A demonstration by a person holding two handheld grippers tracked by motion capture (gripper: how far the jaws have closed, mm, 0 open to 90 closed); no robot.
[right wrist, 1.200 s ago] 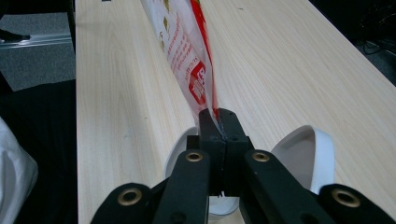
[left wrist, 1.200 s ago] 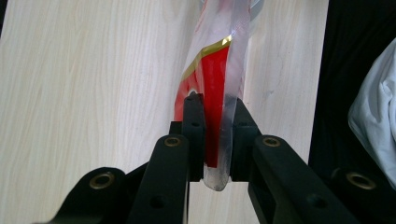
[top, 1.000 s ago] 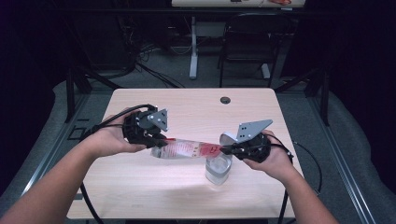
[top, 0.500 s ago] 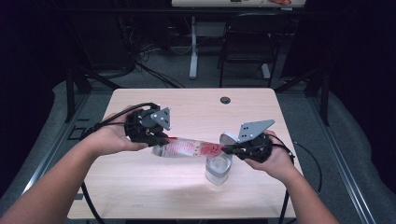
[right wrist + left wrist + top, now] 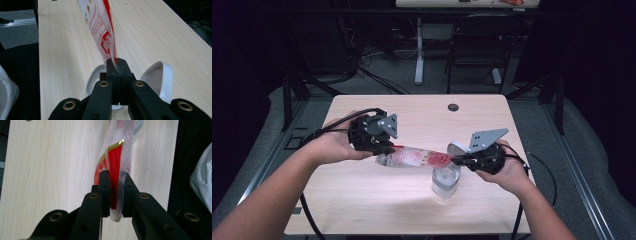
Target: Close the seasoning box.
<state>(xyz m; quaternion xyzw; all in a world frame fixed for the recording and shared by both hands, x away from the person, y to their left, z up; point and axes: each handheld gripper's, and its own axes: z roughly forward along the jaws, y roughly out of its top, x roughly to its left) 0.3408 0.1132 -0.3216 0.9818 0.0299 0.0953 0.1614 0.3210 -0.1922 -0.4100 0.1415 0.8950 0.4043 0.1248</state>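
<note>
High view: two hands hold a clear plastic packet [image 5: 417, 158] with red print stretched between both grippers, above the front half of the light wood table [image 5: 362, 210]. Left gripper [image 5: 379, 149] clamps the packet's left end, right gripper [image 5: 458, 160] clamps its right end; packet runs roughly level, slightly lower toward the right. A clear container [image 5: 445, 182] with a white round lid [image 5: 456, 148] hinged open stands on the table directly under the packet's right end, just left of the right hand [image 5: 507, 170]. Left hand [image 5: 332, 145] wraps the left gripper body, cable trailing off the table's left edge. A small dark grommet hole [image 5: 453, 107] sits near the table's far edge, well apart from everything. Left gripper view: jaws closed onto the packet [image 5: 113, 167], pinching its red and gold-striped end, clear edge film bulging between the fingertips [image 5: 104, 180]; the packet extends away over the wood. Right gripper view: jaws pressed tight together on a thin corner of the packet [image 5: 102, 27], red seam running straight into the pinch; white container rim [image 5: 96, 75] and open lid [image 5: 161, 80] show either side of the jaws, right below them. Whether the packet is already torn, cannot tell.
</note>
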